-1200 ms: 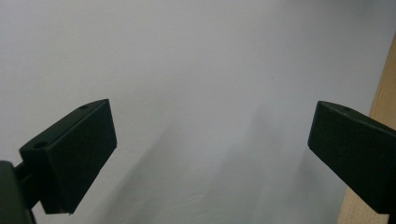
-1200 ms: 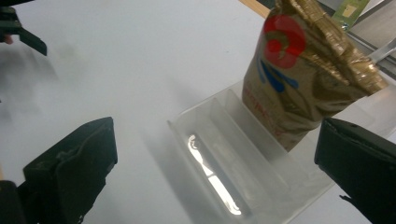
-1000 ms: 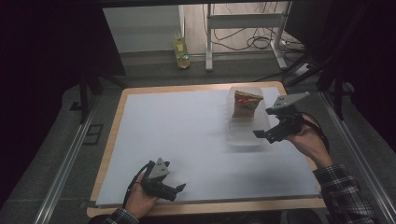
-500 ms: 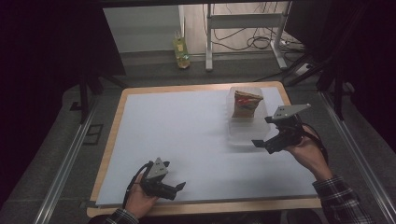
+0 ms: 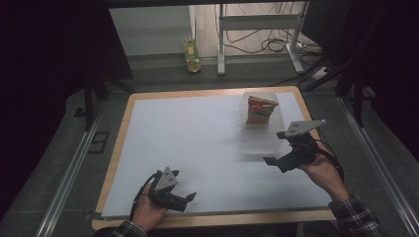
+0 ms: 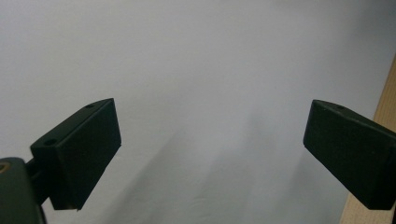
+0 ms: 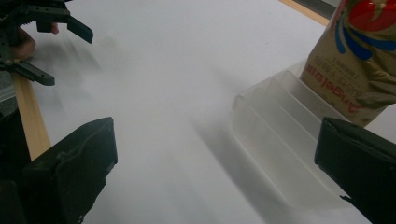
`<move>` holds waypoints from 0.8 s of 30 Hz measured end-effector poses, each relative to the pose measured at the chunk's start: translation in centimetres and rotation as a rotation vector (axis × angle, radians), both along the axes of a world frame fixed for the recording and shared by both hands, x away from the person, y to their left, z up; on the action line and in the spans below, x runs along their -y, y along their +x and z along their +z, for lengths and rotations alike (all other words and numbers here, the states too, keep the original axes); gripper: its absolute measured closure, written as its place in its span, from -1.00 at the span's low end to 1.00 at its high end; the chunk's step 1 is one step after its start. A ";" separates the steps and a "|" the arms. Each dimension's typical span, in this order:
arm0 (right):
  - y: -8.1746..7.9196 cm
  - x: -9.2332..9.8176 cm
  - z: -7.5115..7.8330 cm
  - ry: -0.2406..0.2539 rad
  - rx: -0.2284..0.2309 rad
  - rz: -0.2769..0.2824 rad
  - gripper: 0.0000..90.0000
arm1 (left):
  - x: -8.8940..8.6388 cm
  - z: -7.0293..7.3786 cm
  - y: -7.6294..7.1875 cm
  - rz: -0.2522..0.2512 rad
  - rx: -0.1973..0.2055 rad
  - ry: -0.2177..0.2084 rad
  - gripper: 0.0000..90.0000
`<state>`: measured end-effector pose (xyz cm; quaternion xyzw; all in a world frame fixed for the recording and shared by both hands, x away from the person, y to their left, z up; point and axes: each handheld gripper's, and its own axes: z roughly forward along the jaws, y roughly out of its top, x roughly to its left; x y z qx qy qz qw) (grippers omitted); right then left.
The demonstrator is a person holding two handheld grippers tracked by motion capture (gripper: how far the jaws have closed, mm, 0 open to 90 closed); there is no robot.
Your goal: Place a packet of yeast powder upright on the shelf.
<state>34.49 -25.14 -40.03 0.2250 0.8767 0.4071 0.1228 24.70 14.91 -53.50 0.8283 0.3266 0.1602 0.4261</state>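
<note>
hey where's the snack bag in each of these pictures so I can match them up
High view: snack bag stands upper right, in the clear tray's far end.
Left gripper view: not in it.
Right gripper view: top right corner, same tray.
Shared landmark: the clear tray.

Snack bag (image 5: 260,110) stands in far end of tray (image 5: 261,143), at table's (image 5: 197,133) right-rear.
</note>
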 end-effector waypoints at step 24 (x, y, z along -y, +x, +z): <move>-3.3 -1.7 -1.9 0.019 -0.031 0.029 -1.00 | 0.0 0.0 0.1 -0.020 0.001 0.001 -0.98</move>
